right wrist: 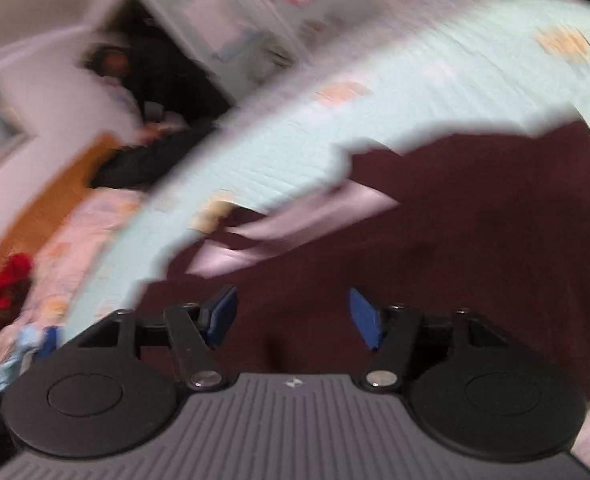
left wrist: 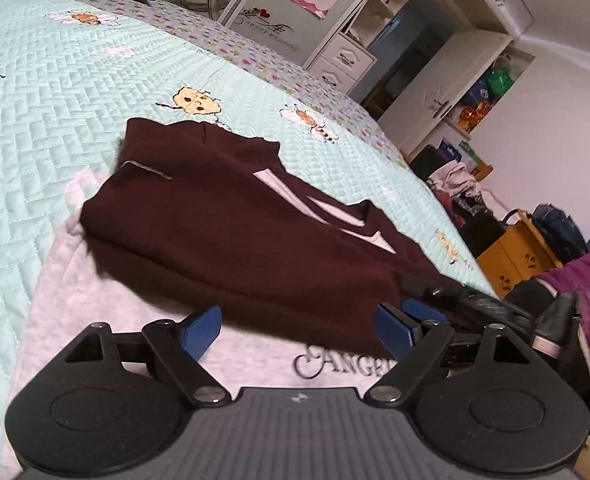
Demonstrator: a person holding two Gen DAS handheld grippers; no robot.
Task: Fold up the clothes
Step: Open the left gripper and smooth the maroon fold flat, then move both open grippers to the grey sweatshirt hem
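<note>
Two grippers at work on one dark red garment (left wrist: pixel 231 240), lying folded over on a white garment (left wrist: pixel 95 304) atop the quilted bedspread (left wrist: pixel 75 80). Seems mid-fold: already doubled into a thick bundle, pale stripes showing on top, near edge just ahead of the left gripper (left wrist: pixel 297 330). Stands wide open there, nothing between the pads, low over the white cloth. Right gripper (right wrist: pixel 291 320): parted less widely, hovering over the dark red cloth at its right end, pinching nothing as far as the blur allows. Next, probably: slide each pair of pads around a near corner of the bundle, close firmly through all layers, lift together and carry the edge across. Calls for catching only the dark red layers, not the white cloth beneath.
</note>
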